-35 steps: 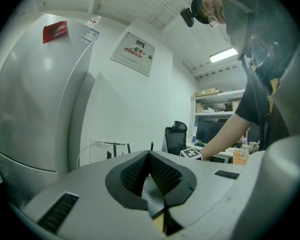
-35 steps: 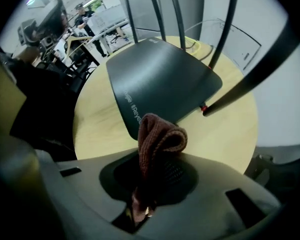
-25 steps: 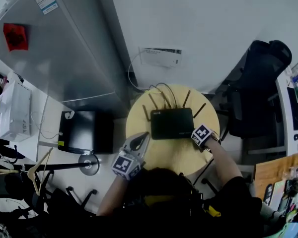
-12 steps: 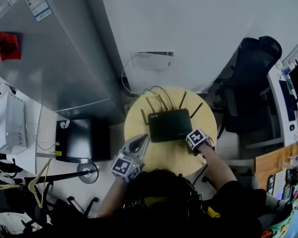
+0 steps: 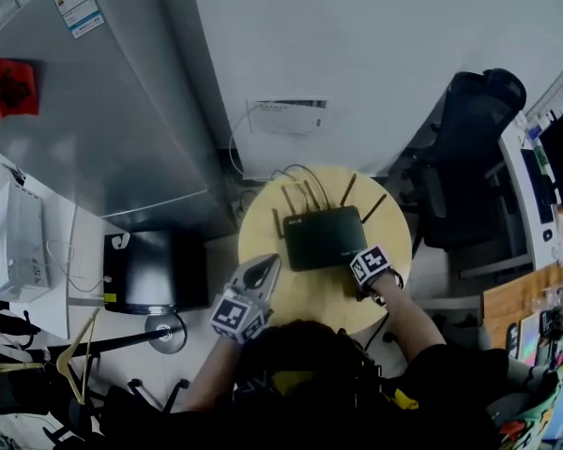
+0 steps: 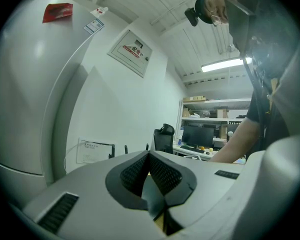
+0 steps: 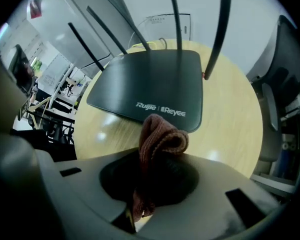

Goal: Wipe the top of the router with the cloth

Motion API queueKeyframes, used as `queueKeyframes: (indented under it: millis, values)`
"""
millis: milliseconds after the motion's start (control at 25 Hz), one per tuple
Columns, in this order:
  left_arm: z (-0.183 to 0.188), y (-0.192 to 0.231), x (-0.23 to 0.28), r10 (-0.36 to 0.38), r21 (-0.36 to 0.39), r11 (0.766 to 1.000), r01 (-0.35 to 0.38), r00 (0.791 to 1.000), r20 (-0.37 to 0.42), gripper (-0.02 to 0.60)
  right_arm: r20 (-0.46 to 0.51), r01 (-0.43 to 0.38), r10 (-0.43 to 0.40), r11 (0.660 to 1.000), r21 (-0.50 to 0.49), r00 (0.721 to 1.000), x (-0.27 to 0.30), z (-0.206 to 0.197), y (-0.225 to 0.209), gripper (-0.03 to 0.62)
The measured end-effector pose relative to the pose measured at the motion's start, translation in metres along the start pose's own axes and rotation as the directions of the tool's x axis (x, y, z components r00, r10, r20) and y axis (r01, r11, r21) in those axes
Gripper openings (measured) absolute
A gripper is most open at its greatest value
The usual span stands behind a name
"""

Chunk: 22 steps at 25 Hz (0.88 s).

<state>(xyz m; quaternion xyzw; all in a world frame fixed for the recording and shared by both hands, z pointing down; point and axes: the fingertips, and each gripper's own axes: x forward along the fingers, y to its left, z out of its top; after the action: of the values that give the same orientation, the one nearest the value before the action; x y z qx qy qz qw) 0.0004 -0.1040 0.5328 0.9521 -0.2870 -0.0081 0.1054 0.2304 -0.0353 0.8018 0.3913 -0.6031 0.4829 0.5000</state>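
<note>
A flat black router (image 5: 324, 236) with several upright antennas lies on the round wooden table (image 5: 263, 216); the right gripper view shows its top (image 7: 150, 86) with white lettering. My right gripper (image 5: 364, 260) sits at the router's near right corner, shut on a folded reddish-brown cloth (image 7: 160, 140) that sticks out just short of the router's near edge. My left gripper (image 5: 266, 270) rests at the table's near left edge, pointing up and away, shut with nothing between its pads (image 6: 157, 173).
A grey refrigerator (image 5: 103, 111) stands to the left, a black office chair (image 5: 469, 157) to the right. A white box (image 5: 288, 114) with cables hangs on the wall behind the table. A black unit (image 5: 155, 270) sits on the floor left of the table.
My right gripper has drawn back a little toward me along the router's near right corner. The left gripper has stayed put; the head camera has shifted slightly.
</note>
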Motion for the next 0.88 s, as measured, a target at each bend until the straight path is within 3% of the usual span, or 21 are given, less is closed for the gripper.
queueKeyframes:
  millis: [880]
  values:
    - [-0.008, 0.030, -0.013, -0.063, -0.003, 0.998, 0.063, 0.997, -0.055, -0.003, 0.034, -0.037, 0.040, 0.996, -0.078, 0.999, 0.019, 0.025, 0.088, 0.058]
